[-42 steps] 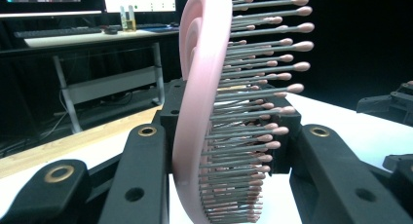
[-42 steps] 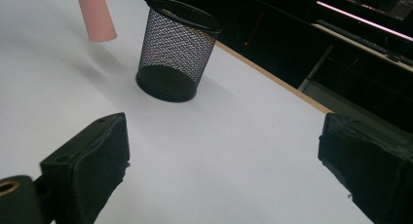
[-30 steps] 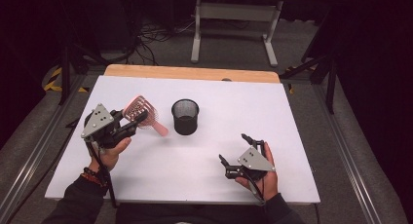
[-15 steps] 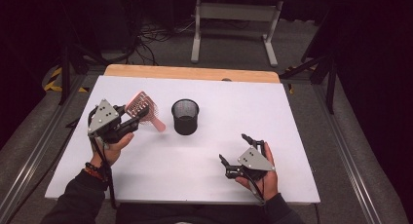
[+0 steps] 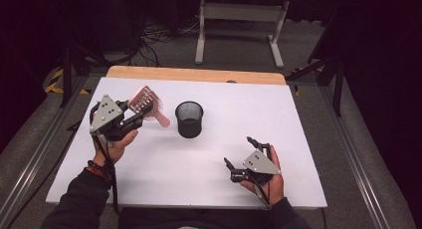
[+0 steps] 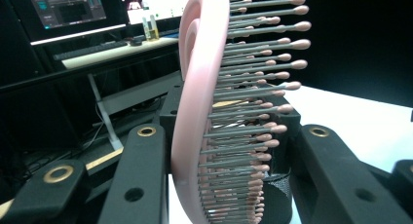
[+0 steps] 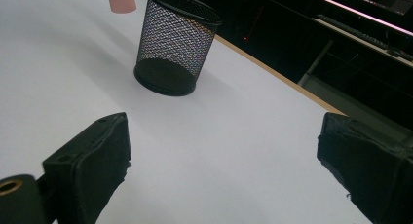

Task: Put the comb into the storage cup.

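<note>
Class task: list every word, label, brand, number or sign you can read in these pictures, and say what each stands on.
No text can be read.
Monitors behind the table in the left gripper view: they show windows, too blurred to read.
Pink hairbrush, black mesh cup, white table and both grippers' grey plates: no lettering seen.

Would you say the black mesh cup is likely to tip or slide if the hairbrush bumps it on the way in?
Probably it slides or tips easily: the mesh cup is open wire, so likely light, and it stands empty and free on the smooth white table. Its taller-than-wide shape favours tipping from a knock near the rim. The pink hairbrush, clamped in the left gripper, looks rigid.
</note>
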The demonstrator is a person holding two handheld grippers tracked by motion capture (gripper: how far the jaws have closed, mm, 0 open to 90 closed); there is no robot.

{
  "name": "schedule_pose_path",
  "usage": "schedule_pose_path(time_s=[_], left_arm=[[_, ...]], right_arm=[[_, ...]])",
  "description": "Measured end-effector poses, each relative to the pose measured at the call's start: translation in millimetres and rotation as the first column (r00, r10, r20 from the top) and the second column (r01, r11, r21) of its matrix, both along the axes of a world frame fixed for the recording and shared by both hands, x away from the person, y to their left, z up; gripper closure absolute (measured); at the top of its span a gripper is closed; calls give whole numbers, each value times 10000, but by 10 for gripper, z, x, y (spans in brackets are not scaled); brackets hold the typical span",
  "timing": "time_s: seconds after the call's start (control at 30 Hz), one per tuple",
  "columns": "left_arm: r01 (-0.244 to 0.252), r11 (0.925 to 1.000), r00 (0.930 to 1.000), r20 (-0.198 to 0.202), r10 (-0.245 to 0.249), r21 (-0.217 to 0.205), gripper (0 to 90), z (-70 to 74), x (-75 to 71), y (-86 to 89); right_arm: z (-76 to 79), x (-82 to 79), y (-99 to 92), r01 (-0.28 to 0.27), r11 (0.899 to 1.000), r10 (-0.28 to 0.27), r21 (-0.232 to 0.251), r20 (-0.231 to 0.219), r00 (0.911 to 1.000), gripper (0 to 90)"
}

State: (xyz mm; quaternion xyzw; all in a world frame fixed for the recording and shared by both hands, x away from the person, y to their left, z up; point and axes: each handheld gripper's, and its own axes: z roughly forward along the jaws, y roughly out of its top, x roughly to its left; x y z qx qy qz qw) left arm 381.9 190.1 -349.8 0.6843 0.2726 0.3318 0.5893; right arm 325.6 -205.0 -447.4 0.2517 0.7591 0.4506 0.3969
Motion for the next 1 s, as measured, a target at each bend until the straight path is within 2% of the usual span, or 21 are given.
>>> schedule_pose_path(time_s=[0.27, 0.53, 0.9, 1.0], left_arm=[[11, 9999, 9995, 320, -7, -119, 626, 101, -7, -32], [163, 9998, 9968, 789, -151, -150, 626, 275, -29, -115], [472, 9980, 9951, 888, -434, -413, 626, 342, 22, -269], [555, 9973, 9951, 848, -513, -472, 626, 342, 41, -310]], right_arm=[[-5, 6, 4, 23, 10000, -23, -72, -22, 10000, 62], [-7, 7, 4, 25, 9999, -26, -114, -45, 10000, 62], [-18, 7, 19, 41, 9997, -43, -238, -81, 10000, 64], [-13, 3, 13, 169, 9997, -169, -199, 42, 9998, 71]])
